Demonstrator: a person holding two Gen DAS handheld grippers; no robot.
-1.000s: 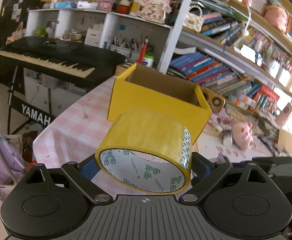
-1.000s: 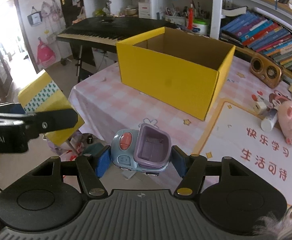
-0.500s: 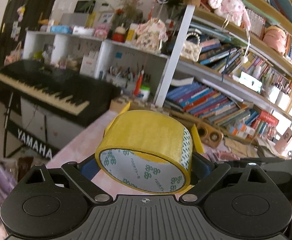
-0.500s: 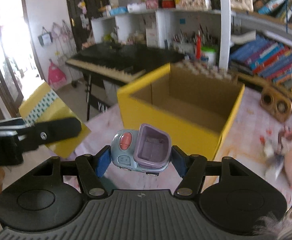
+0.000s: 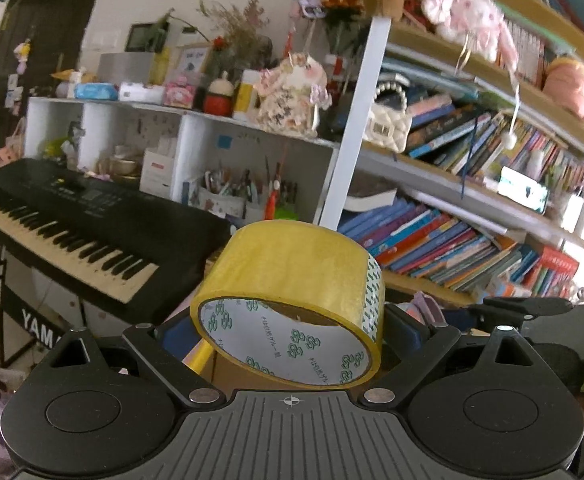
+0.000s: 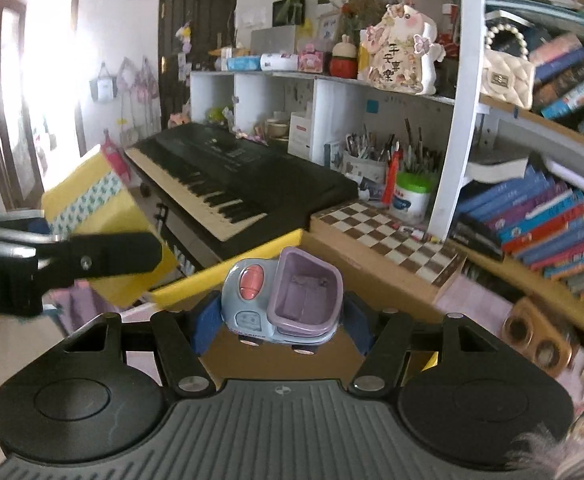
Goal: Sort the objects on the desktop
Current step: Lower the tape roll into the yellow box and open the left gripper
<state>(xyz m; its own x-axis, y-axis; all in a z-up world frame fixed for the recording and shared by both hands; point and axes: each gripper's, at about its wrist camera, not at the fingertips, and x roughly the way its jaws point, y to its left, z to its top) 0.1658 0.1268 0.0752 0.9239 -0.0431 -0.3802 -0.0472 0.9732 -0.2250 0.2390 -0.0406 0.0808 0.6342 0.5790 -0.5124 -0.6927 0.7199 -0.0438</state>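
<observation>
My left gripper (image 5: 288, 334) is shut on a roll of yellow tape (image 5: 292, 276), held up in the air with its white printed core facing the camera. A sliver of the yellow cardboard box (image 5: 201, 357) shows just below the roll. In the right wrist view my right gripper (image 6: 282, 322) is shut on a small blue-grey toy truck (image 6: 252, 300) with a purple bin. The yellow box (image 6: 220, 274) lies right beneath and ahead of the truck, its brown inside (image 6: 372, 268) open. The left gripper (image 6: 92, 258) with the tape roll (image 6: 88, 204) hangs at the left, beside the box.
A black keyboard (image 6: 228, 184) stands behind the table. A chessboard (image 6: 388, 228), a pen cup and a green-lidded jar sit past the box. Shelves of books (image 5: 432, 240) fill the right. A wooden two-hole block (image 6: 532, 336) lies on the pink tablecloth at the right.
Both grippers have risen and come forward with their loads. The yellow box has slid down in both views and now sits just under the fingers.
</observation>
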